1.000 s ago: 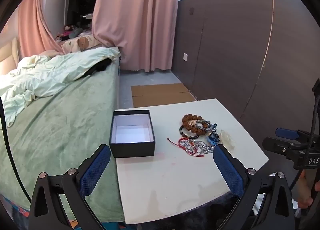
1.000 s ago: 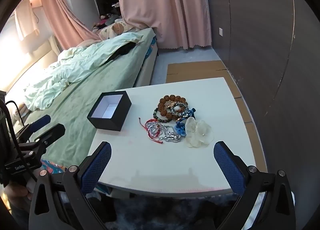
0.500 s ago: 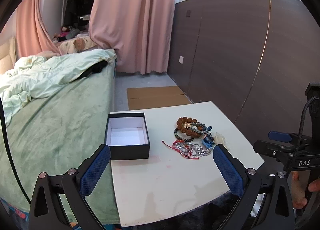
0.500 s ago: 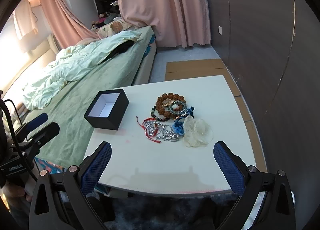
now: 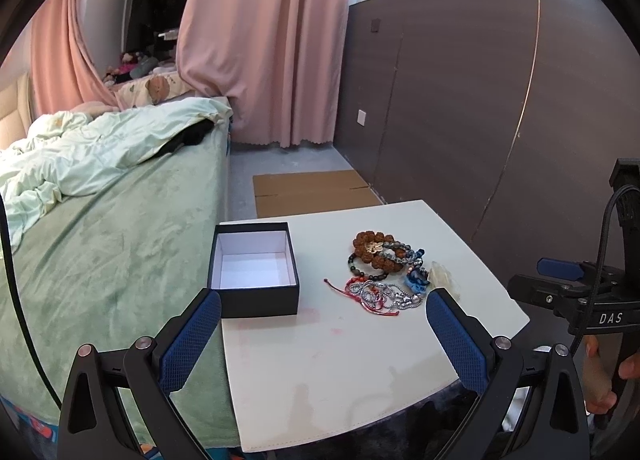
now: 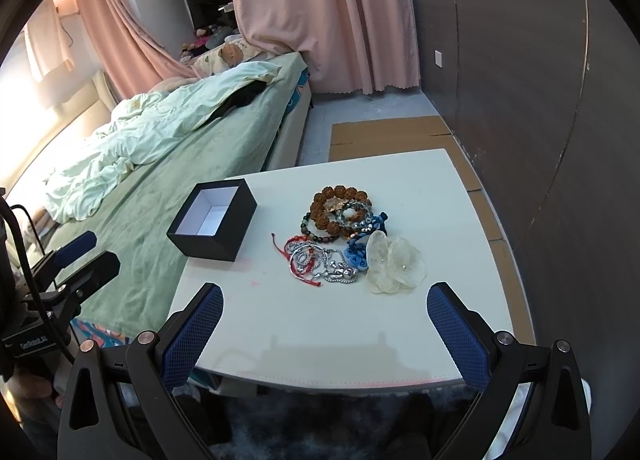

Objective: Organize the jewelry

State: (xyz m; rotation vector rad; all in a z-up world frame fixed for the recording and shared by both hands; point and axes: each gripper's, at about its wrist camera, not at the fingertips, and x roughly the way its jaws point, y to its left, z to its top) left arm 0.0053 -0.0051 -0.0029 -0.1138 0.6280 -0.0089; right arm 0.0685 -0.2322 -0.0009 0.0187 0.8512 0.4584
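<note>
Beside one open black box (image 6: 212, 225) on the surface (image 6: 340, 320): one jewelry pile (image 6: 340, 236), one brown bead bracelet (image 6: 332, 211), one sheer flower piece (image 6: 396, 266).

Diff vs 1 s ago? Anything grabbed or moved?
Nothing grabbed. Only the views shift a little: the table and black box sit slightly left in the left view. Left gripper and right gripper have jaws wide open and empty. The jewelry pile lies untouched beside the box.
</note>
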